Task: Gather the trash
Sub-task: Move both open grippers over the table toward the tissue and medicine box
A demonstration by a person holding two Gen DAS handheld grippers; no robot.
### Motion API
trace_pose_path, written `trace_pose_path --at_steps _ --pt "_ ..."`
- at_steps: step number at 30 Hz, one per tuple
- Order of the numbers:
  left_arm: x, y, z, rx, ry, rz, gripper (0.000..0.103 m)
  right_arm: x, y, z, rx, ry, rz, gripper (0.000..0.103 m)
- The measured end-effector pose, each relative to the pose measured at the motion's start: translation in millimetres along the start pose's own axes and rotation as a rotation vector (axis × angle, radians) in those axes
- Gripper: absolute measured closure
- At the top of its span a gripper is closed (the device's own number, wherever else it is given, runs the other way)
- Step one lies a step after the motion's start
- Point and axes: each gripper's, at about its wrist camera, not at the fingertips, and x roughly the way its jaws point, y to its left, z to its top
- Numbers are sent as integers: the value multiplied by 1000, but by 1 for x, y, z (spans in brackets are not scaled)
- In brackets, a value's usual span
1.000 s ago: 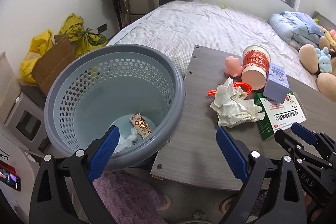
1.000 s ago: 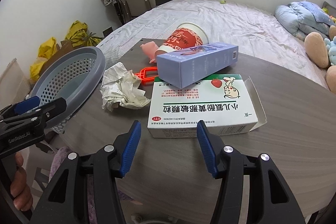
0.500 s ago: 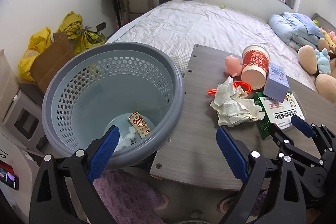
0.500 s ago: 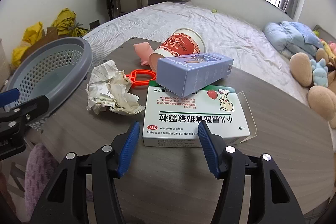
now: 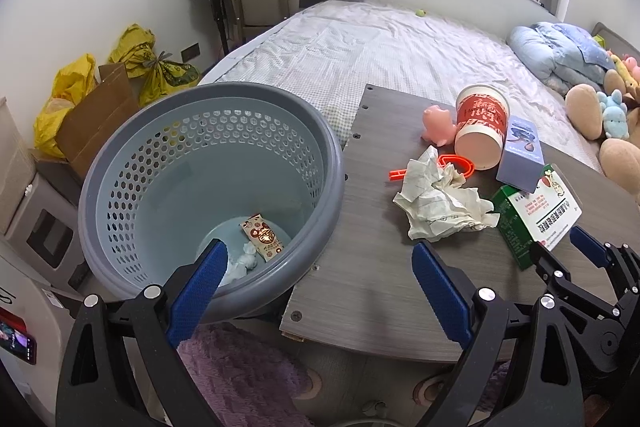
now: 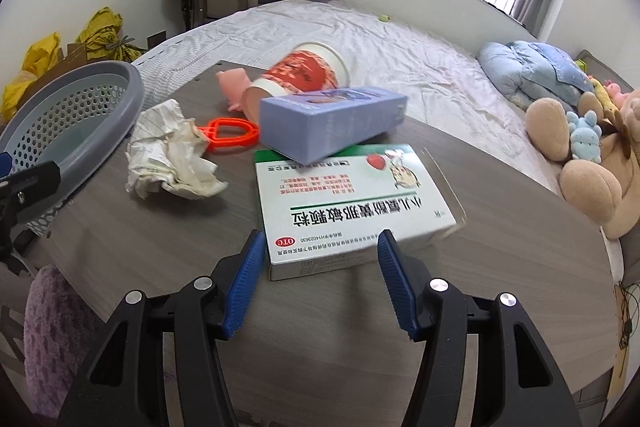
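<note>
Spanning a grey table (image 6: 168,243) beside the bed (image 6: 360,39), both grippers' fingers gape, empty.

The basket (image 5: 208,183) stands left of the table (image 5: 380,267). On the table, crumpled paper (image 5: 436,203) lies nearest the basket; the medicine box (image 6: 344,203) lies farther right, a smaller box (image 6: 332,119) on it.

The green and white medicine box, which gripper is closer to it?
Right. The right gripper sits right at the near end of the medicine box, jaws open. The left gripper hangs by the gray basket, off to the box's side.
</note>
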Motion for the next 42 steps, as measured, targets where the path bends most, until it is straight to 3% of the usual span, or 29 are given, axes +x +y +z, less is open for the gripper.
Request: trace_pose_path --at_steps 9,25,32,42 --pt "-2 -12 -1 29 1 2 11 -2 -51 -19 73 14 -57 47" --pt "4 -39 0 67 29 -9 11 9 -136 -34 194 -1 -84 47" --pt "15 -51 2 80 54 -18 11 3 -152 -36 251 -6 -15 47" --pt "22 -61 7 96 47 -21 11 -3 -133 -9 256 -29 88 43"
